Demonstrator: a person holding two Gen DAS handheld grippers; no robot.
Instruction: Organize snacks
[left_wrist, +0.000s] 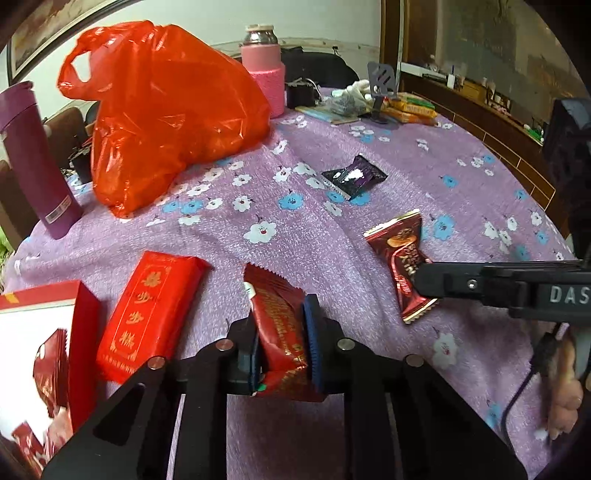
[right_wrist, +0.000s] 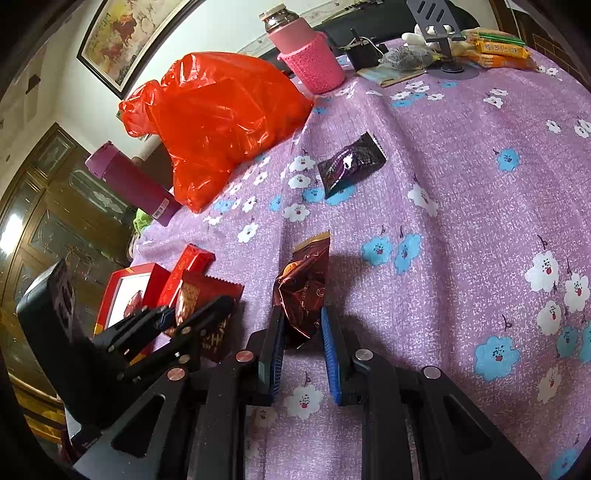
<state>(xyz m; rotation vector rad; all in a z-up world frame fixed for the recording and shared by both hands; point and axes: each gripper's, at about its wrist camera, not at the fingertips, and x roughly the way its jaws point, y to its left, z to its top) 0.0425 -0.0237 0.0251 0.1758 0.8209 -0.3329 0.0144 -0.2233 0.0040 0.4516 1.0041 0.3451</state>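
Red snack packet (left_wrist: 280, 332) clamped in left hand-held gripper (left_wrist: 282, 325); right hand-held gripper (right_wrist: 303, 325) pinches brown candy packet (right_wrist: 303, 291) on worktop (right_wrist: 461, 221).

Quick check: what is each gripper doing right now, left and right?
Left gripper: shut on the red snack packet.
Right gripper: shut on the brown snack packet.

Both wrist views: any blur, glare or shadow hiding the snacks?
Left wrist view: sharp centre, box at the left edge smeared, heavy fisheye bending. Right wrist view: shadow on the cloth beside the brown snack; orange bag shows slight sheen, nothing hidden.
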